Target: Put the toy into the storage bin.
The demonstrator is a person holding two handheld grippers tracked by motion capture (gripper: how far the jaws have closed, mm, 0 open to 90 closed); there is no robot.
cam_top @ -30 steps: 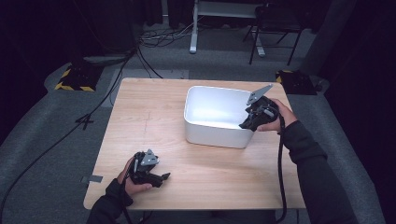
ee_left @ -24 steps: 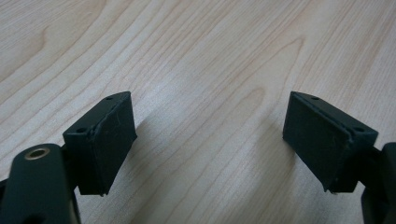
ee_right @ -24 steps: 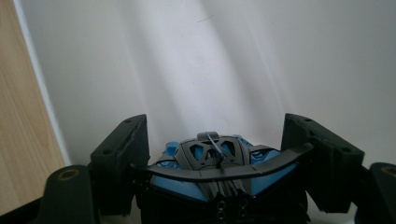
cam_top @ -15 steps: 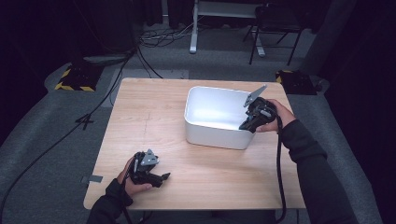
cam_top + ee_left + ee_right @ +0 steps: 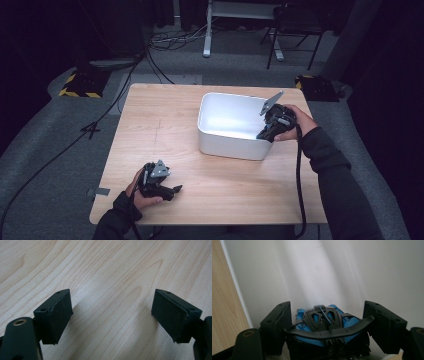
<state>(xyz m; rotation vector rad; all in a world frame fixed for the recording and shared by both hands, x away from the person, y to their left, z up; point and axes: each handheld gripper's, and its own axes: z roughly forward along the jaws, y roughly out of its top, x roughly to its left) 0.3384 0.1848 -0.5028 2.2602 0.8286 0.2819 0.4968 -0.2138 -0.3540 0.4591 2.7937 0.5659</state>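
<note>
Blue-and-black toy car with a black rear wing [image 5: 325, 327] clamped in right tongs [image 5: 327, 330], pads pressing both flanks, nose pointing into white rectangular plastic tub [image 5: 227, 125]. Held over tub's right rim in high view, right tongs [image 5: 272, 127] tilted down toward the inside. Tub sitting right of centre on light wooden counter [image 5: 160, 130]. Left tongs [image 5: 167, 190] low over counter's near left corner, well apart from tub, spread wide with bare wood between pads [image 5: 58, 315].
</note>
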